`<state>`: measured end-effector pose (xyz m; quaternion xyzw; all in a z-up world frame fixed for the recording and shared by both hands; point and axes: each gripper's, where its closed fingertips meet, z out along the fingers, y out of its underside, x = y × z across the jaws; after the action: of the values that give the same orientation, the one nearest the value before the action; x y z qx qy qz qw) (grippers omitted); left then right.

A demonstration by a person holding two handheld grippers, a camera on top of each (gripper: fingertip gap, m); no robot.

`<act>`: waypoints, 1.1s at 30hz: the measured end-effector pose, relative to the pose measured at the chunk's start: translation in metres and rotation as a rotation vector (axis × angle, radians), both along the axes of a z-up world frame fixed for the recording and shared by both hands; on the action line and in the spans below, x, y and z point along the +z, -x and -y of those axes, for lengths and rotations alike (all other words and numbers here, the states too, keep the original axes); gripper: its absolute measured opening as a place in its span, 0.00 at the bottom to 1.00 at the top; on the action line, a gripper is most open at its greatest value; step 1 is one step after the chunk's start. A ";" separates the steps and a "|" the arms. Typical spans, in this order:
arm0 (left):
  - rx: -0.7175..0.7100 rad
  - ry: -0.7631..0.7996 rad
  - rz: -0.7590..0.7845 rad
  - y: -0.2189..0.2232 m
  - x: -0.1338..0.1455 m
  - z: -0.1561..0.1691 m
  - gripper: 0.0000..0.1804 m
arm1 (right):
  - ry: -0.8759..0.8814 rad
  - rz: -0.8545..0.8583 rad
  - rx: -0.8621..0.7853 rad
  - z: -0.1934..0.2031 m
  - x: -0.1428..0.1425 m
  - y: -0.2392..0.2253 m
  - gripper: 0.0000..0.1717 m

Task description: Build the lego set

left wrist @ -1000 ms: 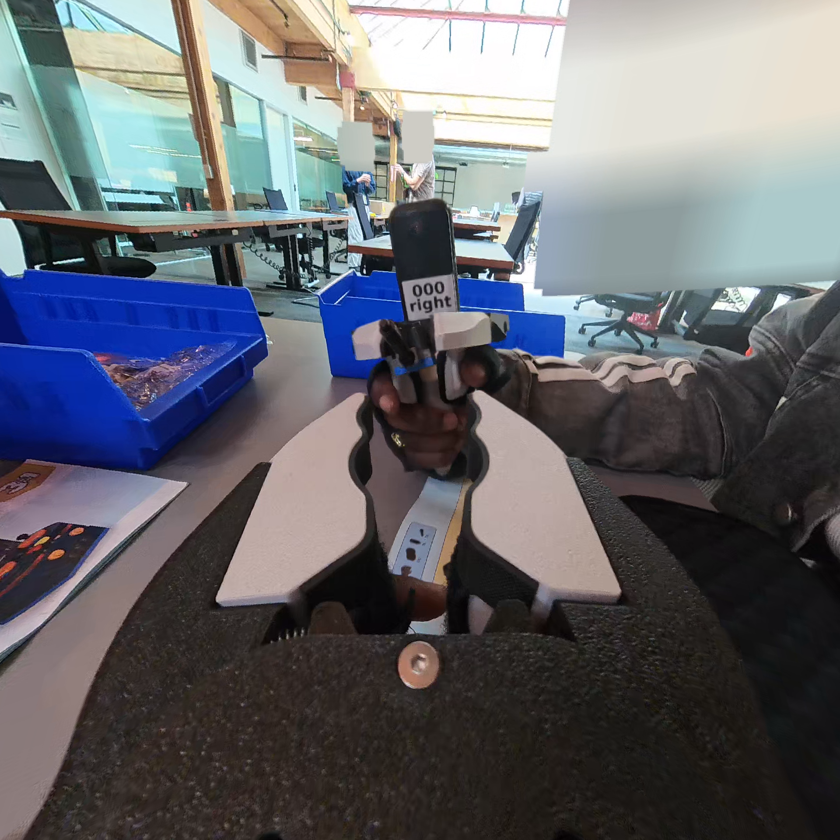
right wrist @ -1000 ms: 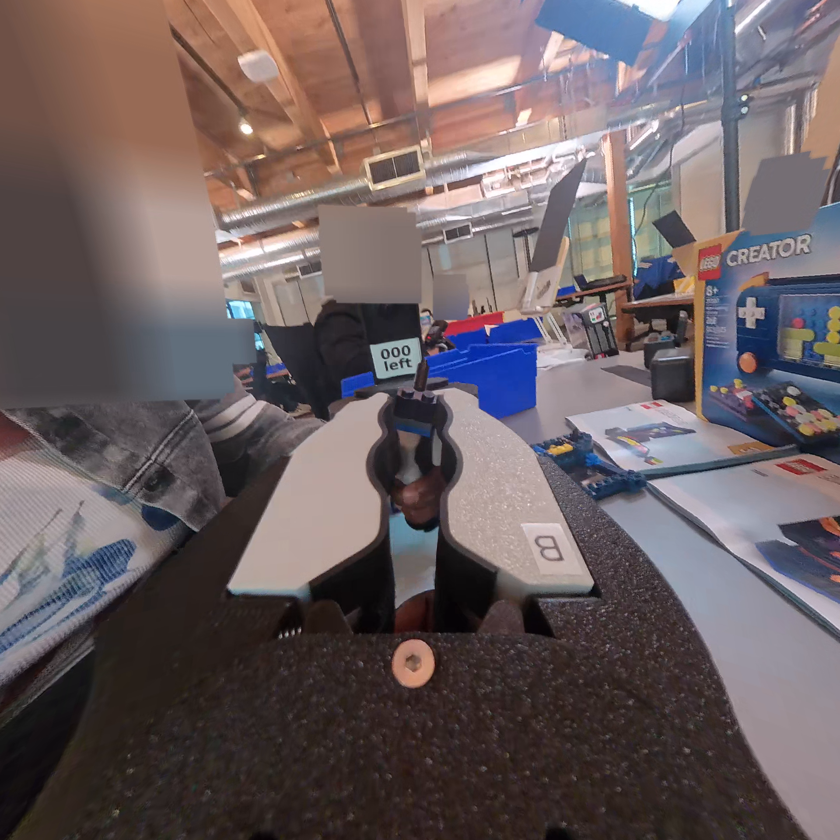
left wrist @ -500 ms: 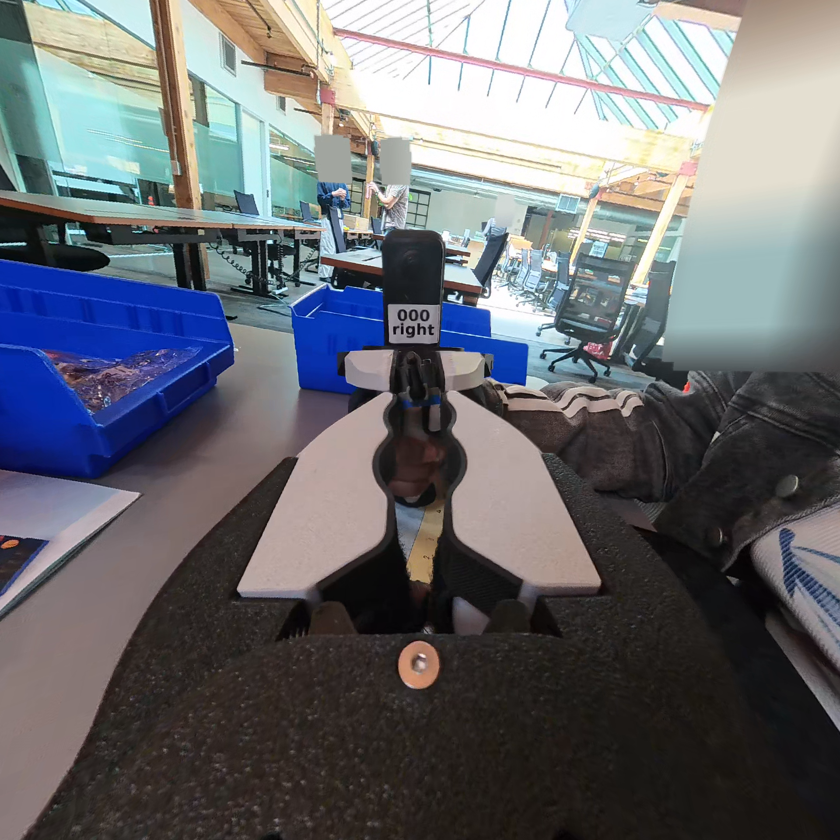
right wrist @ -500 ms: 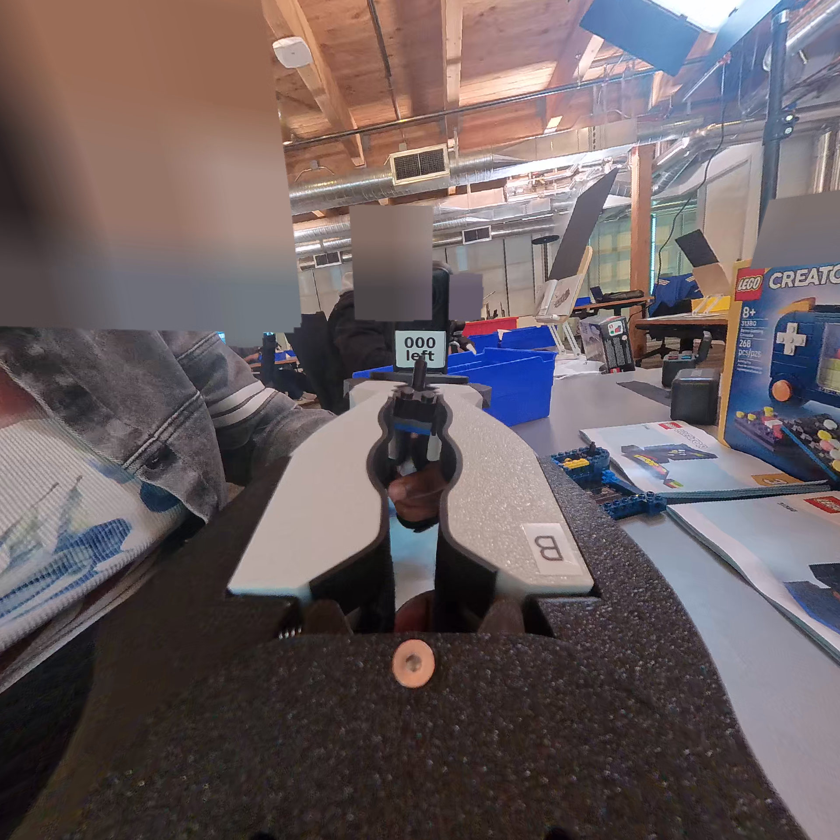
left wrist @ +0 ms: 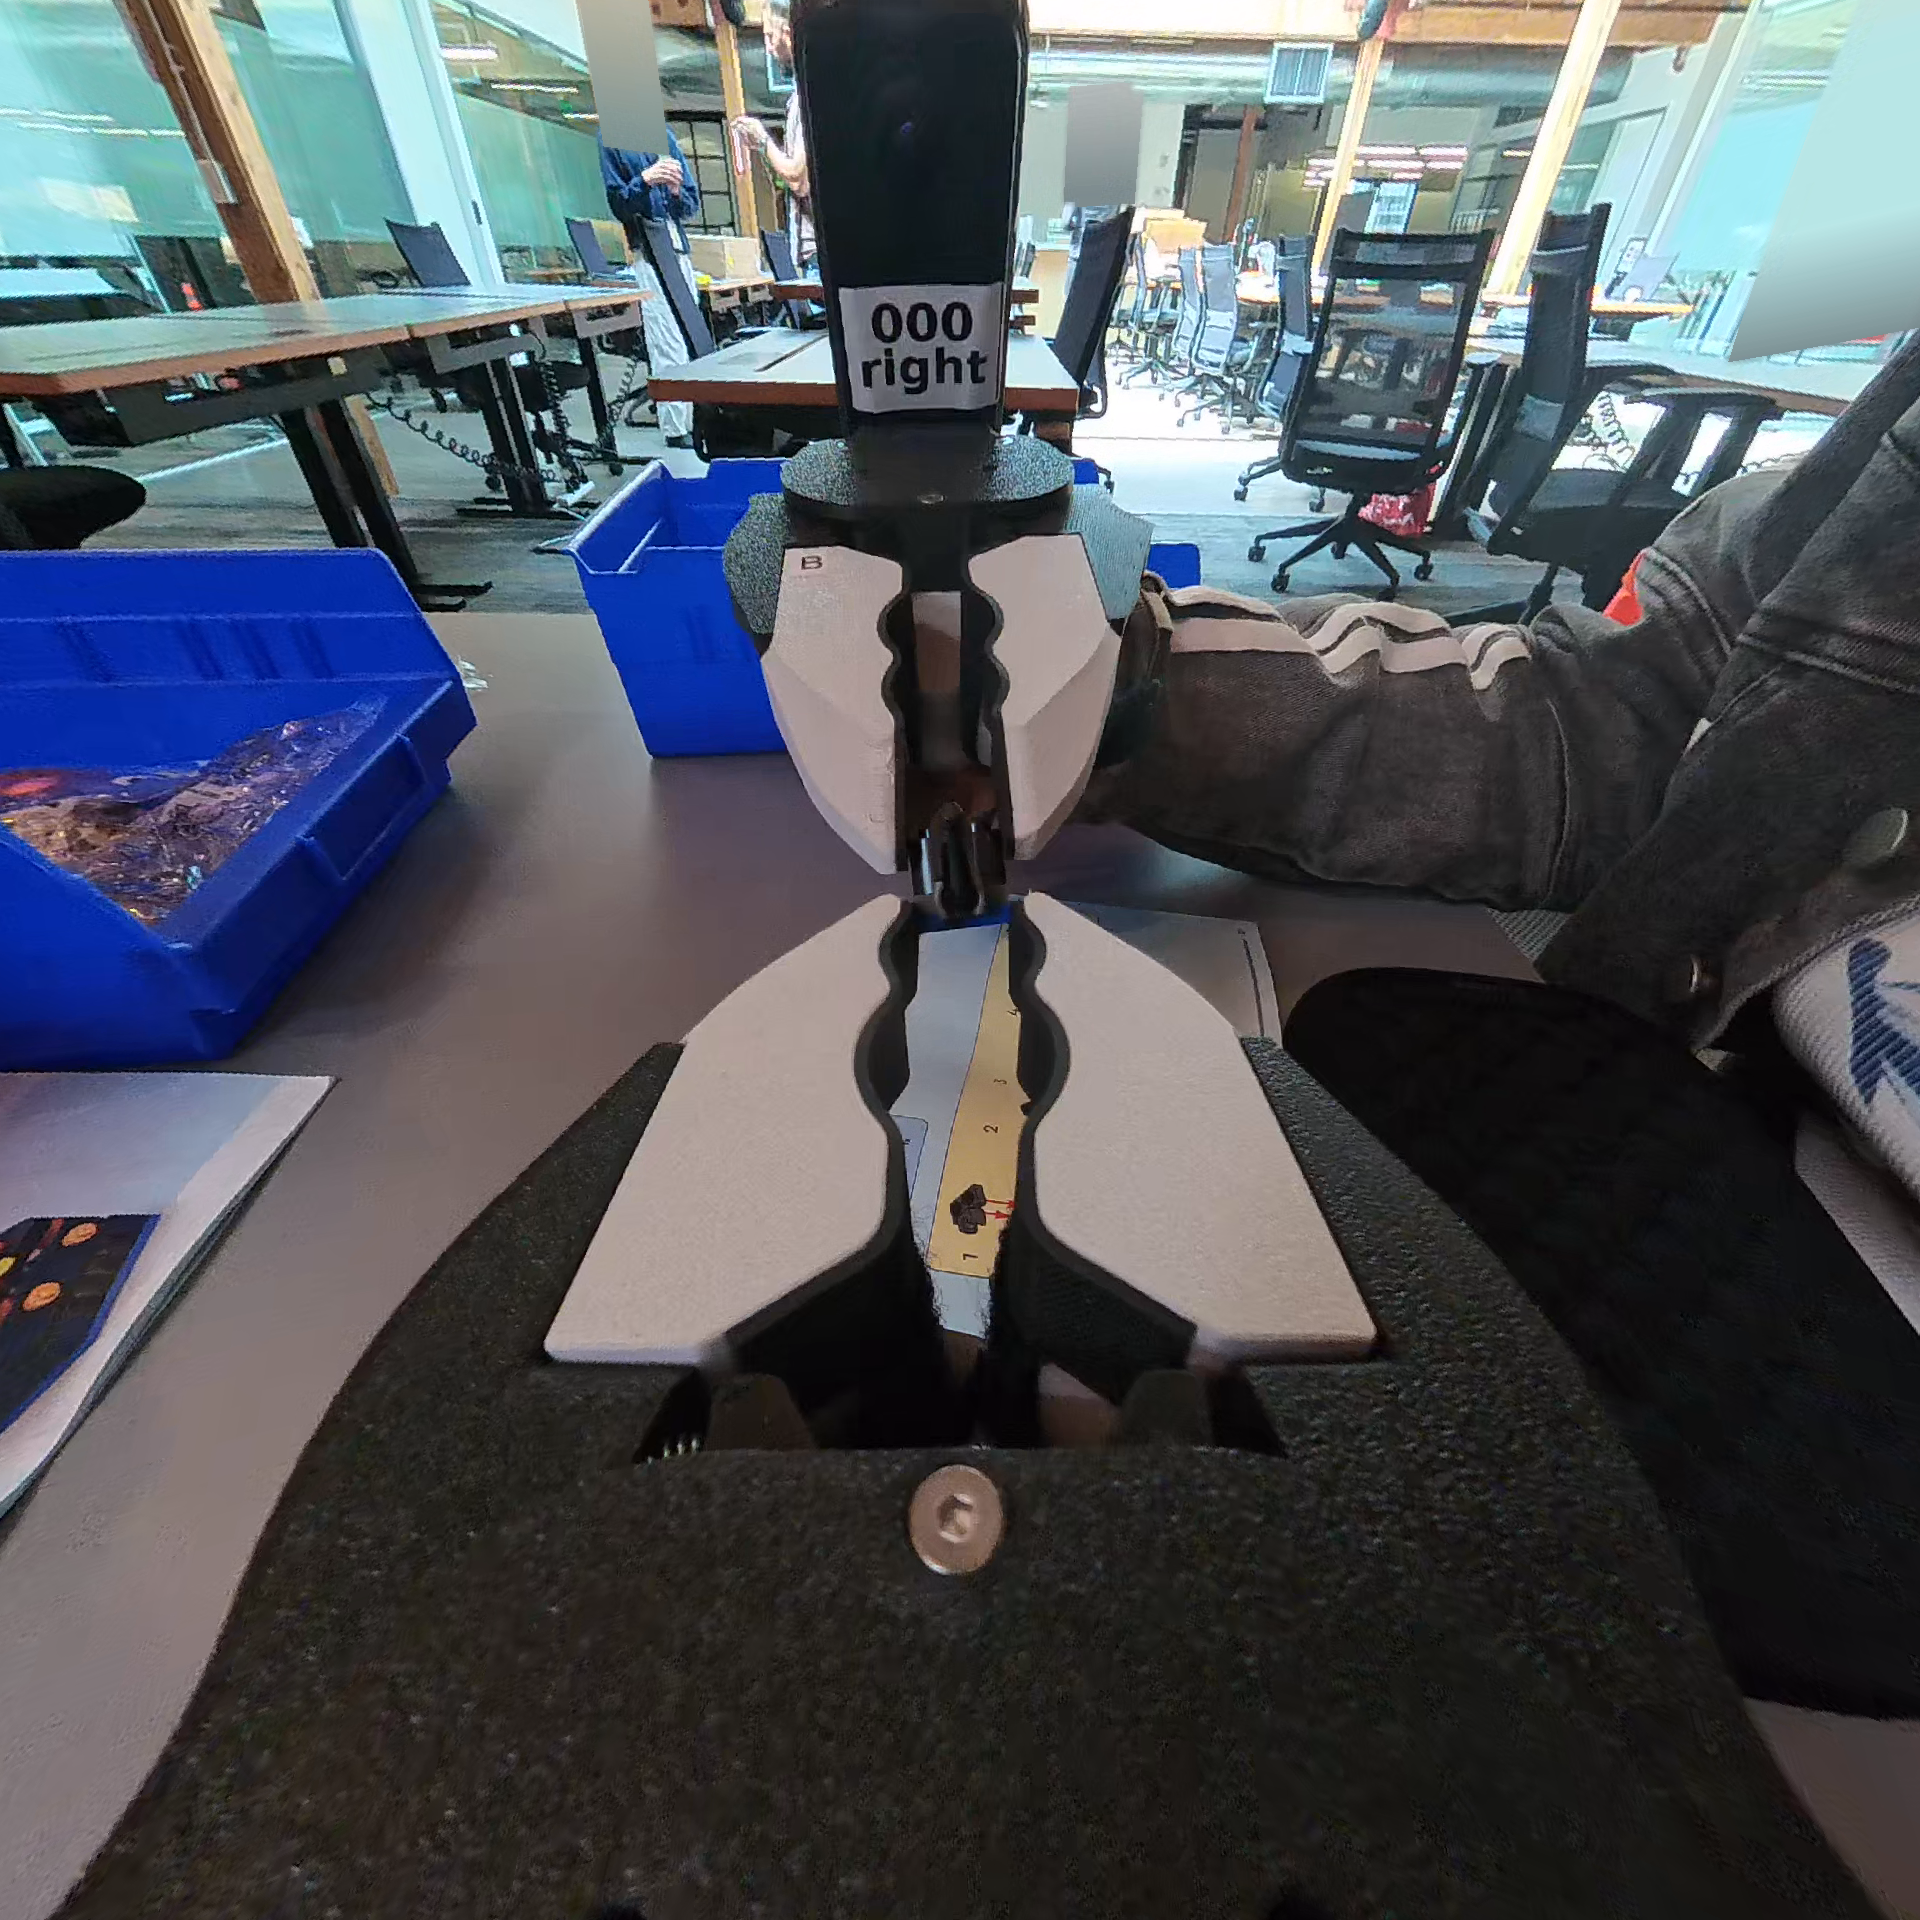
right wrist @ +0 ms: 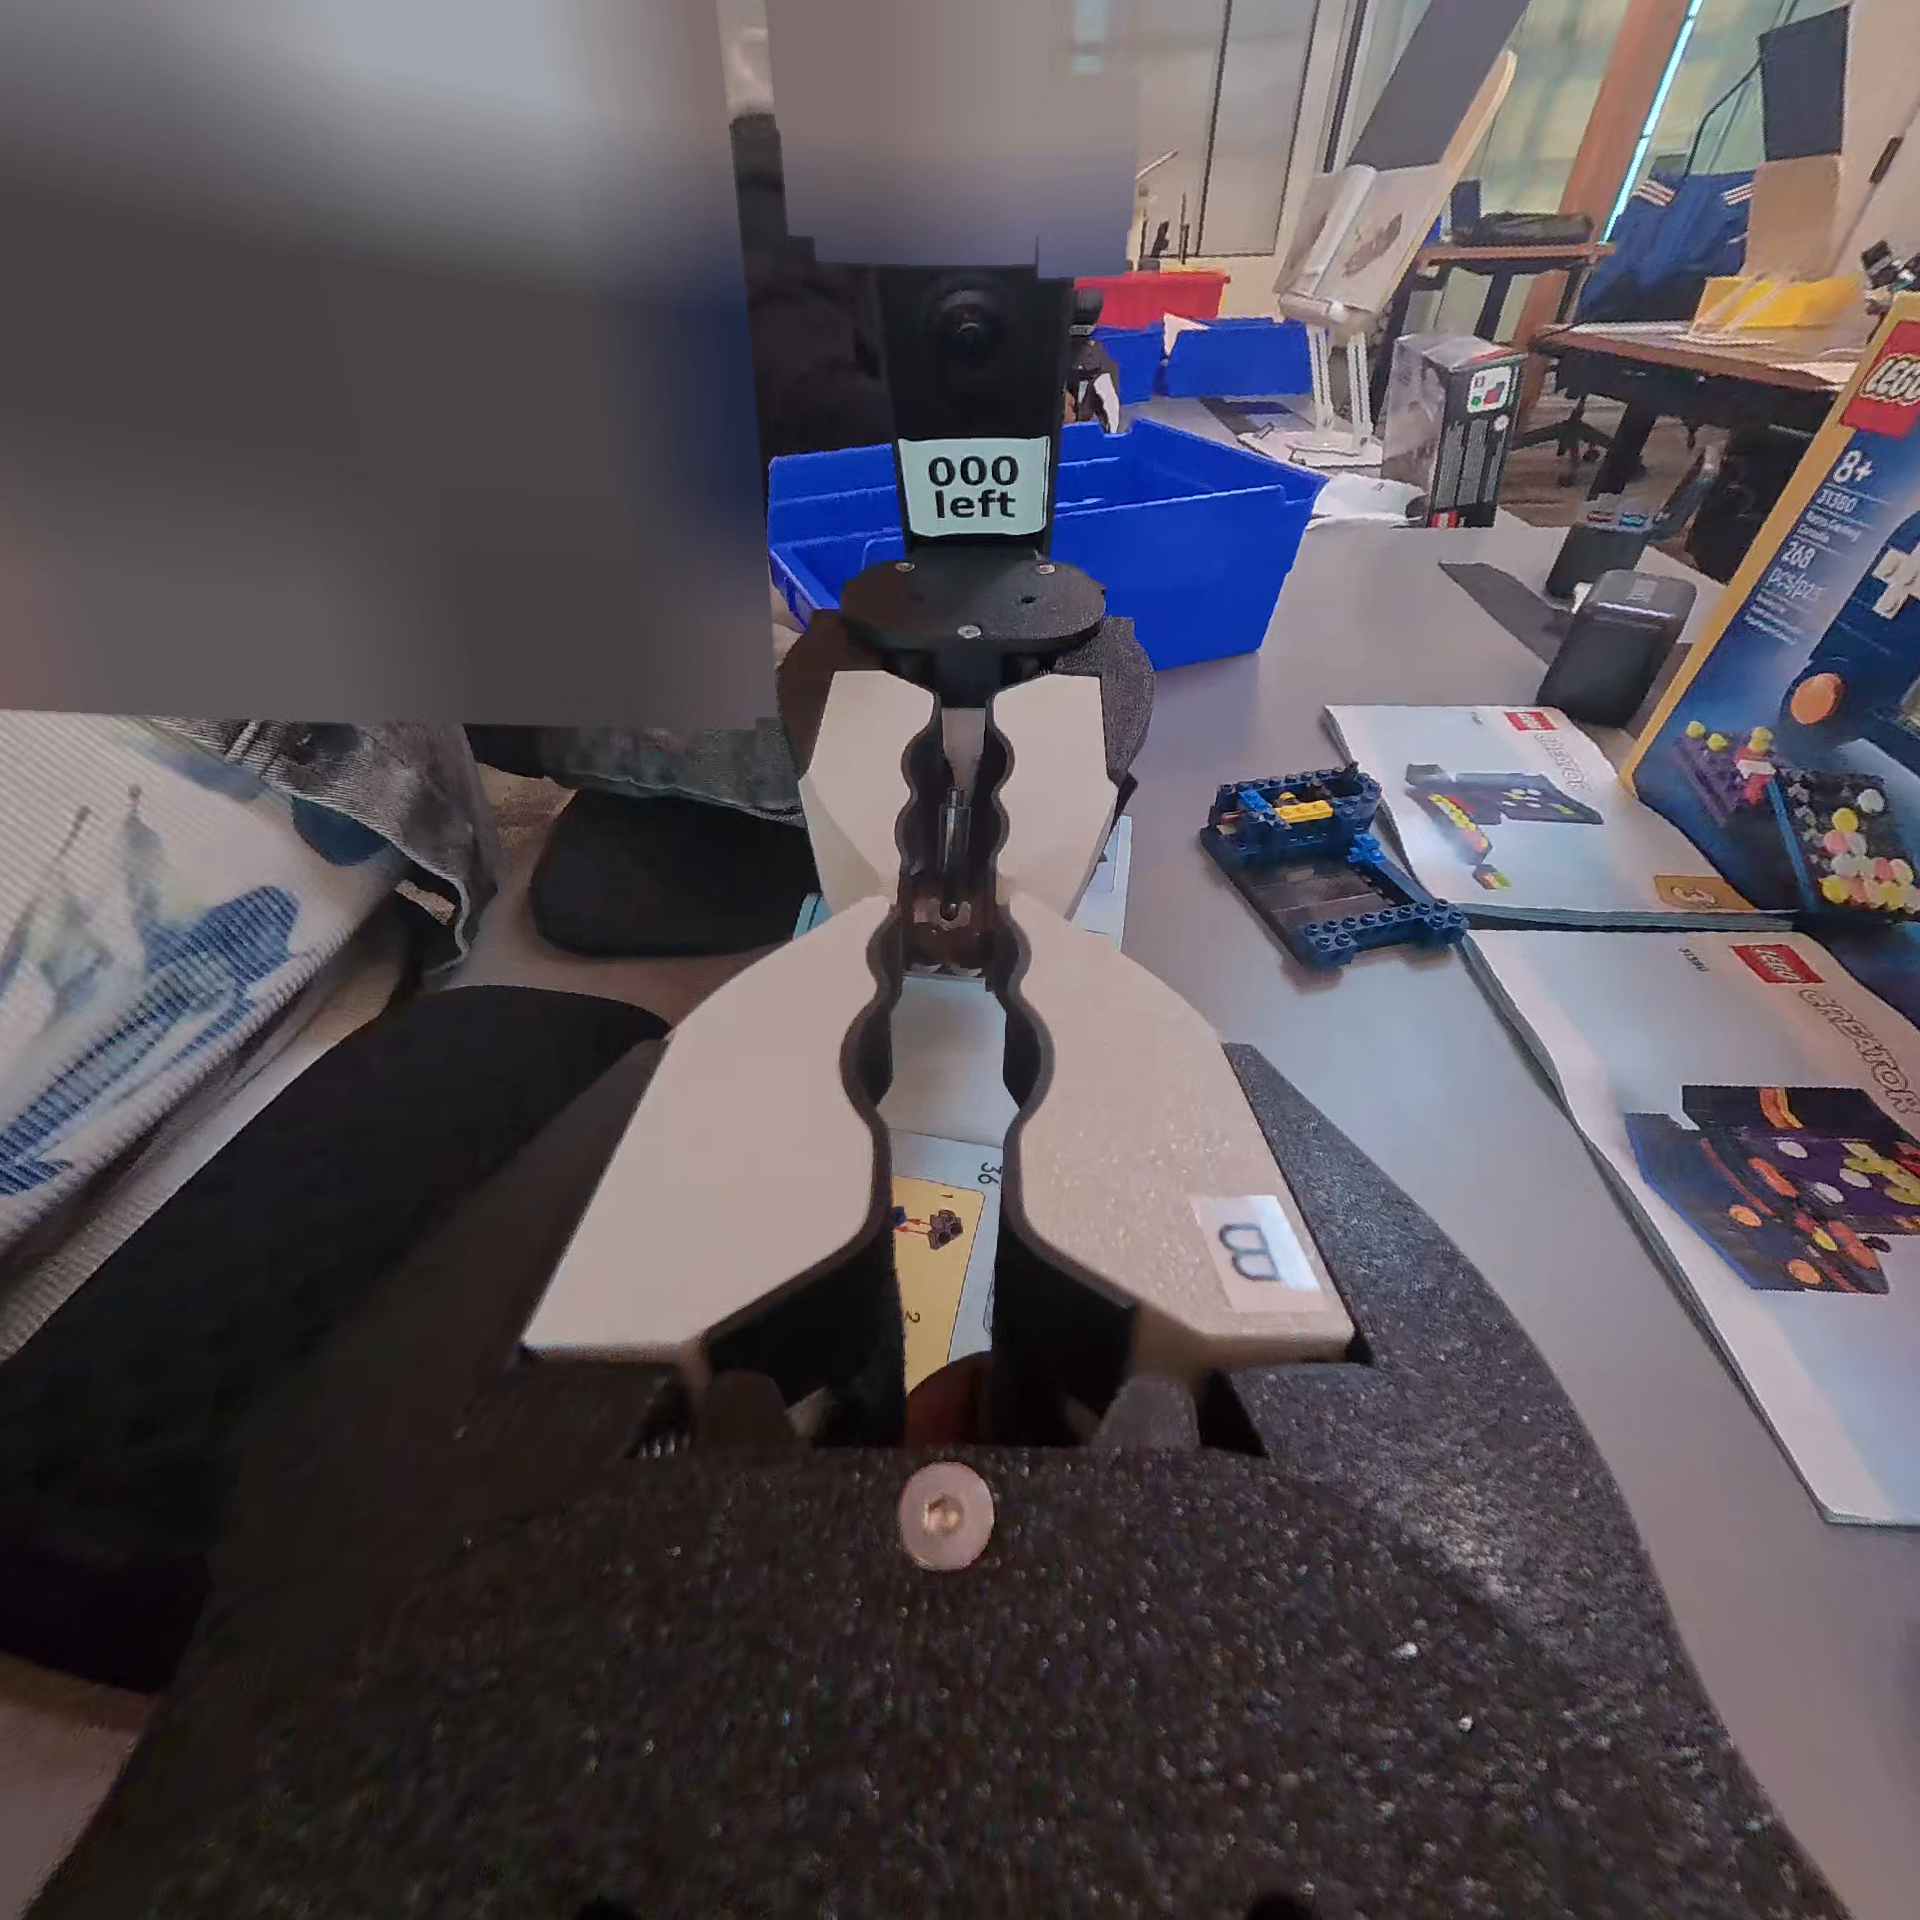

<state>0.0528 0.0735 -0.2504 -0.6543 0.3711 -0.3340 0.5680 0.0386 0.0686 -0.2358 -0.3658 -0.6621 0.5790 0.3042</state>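
both grippers meet tip to tip above an open booklet (left wrist: 1148, 940). left gripper (left wrist: 961, 914) clamps a blue brick (left wrist: 964, 914); right gripper (right wrist: 948, 940) clamps a small black piece (left wrist: 951, 857), aligned, seemingly to join them.

We see two wrist cams, each low over the grey tabletop (left wrist: 582, 831), looking forward along its own white fingers. They face each other nearly head-on, fingertips close. Left view looks past the right gripper (left wrist: 951, 883) toward blue plastic bins (left wrist: 208, 790) and far office chairs. Right view looks past the left gripper (right wrist: 951, 914) toward a blue brick baseplate (right wrist: 1340, 883). Shared: the open instruction booklet (left wrist: 956, 1143) under both.
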 end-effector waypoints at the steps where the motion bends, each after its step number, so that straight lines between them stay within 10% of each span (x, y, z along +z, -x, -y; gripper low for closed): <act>1: 0.000 0.002 -0.003 0.000 -0.001 0.000 0.09 | -0.003 0.005 -0.001 0.000 -0.001 0.000 0.09; 16: 0.100 0.063 -0.206 0.027 -0.023 -0.012 0.16 | -0.101 0.048 -0.126 -0.024 -0.011 0.000 0.09; 33: 0.248 0.331 -0.444 0.059 -0.090 -0.028 0.21 | -0.239 0.391 -0.189 -0.064 -0.091 0.039 0.09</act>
<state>-0.0063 0.1011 -0.3409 -0.8353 0.3439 -0.1667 0.3953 -0.0007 0.1329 -0.3268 -0.4926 -0.7349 0.3837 0.2645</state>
